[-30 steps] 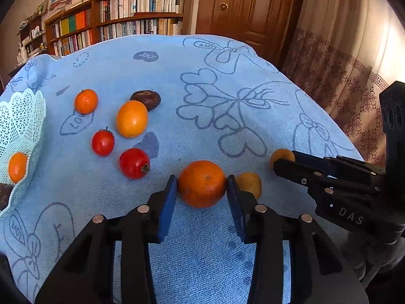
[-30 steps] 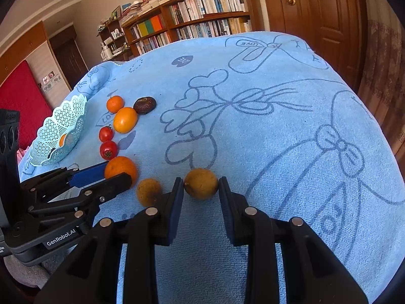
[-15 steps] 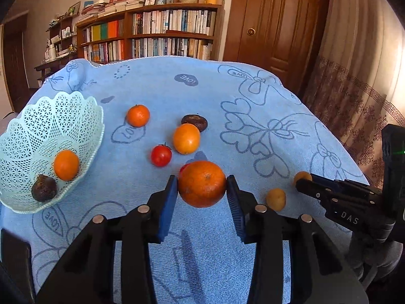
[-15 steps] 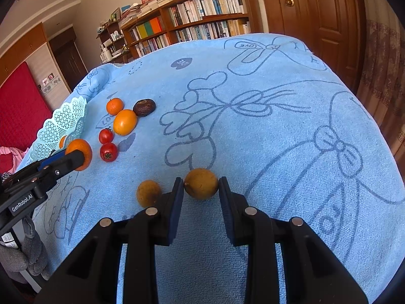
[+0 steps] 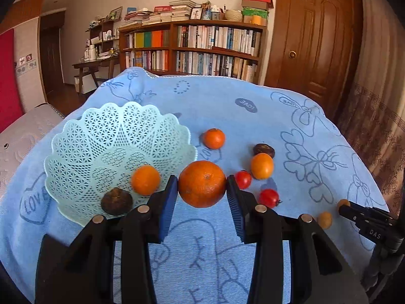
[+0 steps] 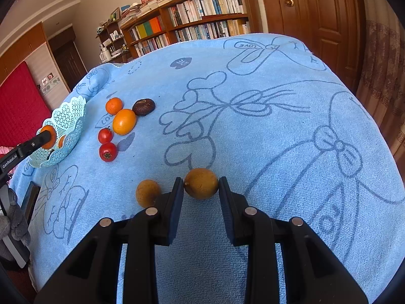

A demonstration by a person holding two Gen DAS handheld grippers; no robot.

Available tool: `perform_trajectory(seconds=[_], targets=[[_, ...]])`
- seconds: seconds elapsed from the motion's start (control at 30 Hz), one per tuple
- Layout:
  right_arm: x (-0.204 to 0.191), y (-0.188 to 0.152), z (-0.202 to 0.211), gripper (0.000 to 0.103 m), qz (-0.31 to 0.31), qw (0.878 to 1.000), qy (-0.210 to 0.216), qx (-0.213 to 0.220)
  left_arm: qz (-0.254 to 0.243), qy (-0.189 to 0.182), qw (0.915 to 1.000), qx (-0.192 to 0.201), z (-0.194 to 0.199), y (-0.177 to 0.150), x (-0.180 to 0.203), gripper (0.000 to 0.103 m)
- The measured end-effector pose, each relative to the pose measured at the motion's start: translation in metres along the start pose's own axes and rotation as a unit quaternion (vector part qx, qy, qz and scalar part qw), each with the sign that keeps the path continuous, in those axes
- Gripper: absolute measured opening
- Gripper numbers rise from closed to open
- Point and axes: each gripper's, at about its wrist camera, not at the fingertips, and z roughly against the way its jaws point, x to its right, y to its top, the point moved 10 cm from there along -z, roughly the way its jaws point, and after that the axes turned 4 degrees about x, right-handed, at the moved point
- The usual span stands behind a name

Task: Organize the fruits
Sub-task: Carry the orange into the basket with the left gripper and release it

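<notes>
Since earlier frame, my left hand-held gripper (image 5: 202, 193) carries orange (image 5: 202, 183), clamped between pads, over to lattice basket (image 5: 76, 152) rim; release next. Right hand-held gripper (image 6: 201, 192) closed lightly around brownish-yellow fruit (image 6: 201, 183) on blue towel (image 6: 278, 126).

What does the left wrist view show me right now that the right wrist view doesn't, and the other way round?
Only the left wrist view shows the basket's inside: a dark brown fruit and a small orange lying in it, and the left gripper pads closed on the large orange.

Only the right wrist view shows the right gripper around a yellow-brown fruit on the cloth, its pads at either side; contact is unclear.

Both show the mint basket, two tomatoes, the oval orange fruit, another orange and the blue cloth.
</notes>
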Motion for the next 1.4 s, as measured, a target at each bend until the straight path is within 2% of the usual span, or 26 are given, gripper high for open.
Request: perform_trajectory(seconds=[0.4,0.43,0.47,0.53,0.77,0.83,1.07,1.17,1.4], targets=[[0.001,0.000,0.000,0.029,-0.001,1.000,-0.001,0.000,0.041,0.083,0.9955,0.022,0.014,0.017,-0.084,0.042],[0.001,0.000,0.000,0.029,-0.001,1.000,-0.001,0.000,0.042,0.090,0.9947,0.025,0.015,0.018,-0.088,0.049],[0.002,0.000,0.001,0.029,-0.001,1.000,-0.002,0.001,0.047,0.095,0.9940,0.027,0.017,0.019,-0.092,0.068],[0.004,0.000,0.001,0.029,-0.002,1.000,-0.003,0.002,0.062,0.102,0.9919,0.042,0.023,0.022,-0.100,0.085],[0.004,0.006,0.008,0.029,-0.016,1.000,0.009,0.012,0.060,0.128,0.9886,0.052,0.032,0.023,-0.110,0.085],[0.001,0.009,0.013,0.029,-0.018,1.000,0.020,0.016,0.063,0.127,0.9885,0.053,0.033,0.022,-0.110,0.089],[-0.038,0.023,0.023,0.029,-0.006,0.998,0.058,0.031,0.067,0.121,0.9888,0.057,0.034,0.028,-0.104,0.093],[-0.069,0.032,0.020,0.029,0.010,0.996,0.084,0.032,0.068,0.121,0.9880,0.068,0.039,0.035,-0.103,0.098],[-0.153,0.055,0.008,0.029,0.064,0.988,0.136,0.030,0.103,0.116,0.9848,0.079,0.040,0.044,-0.113,0.100]])
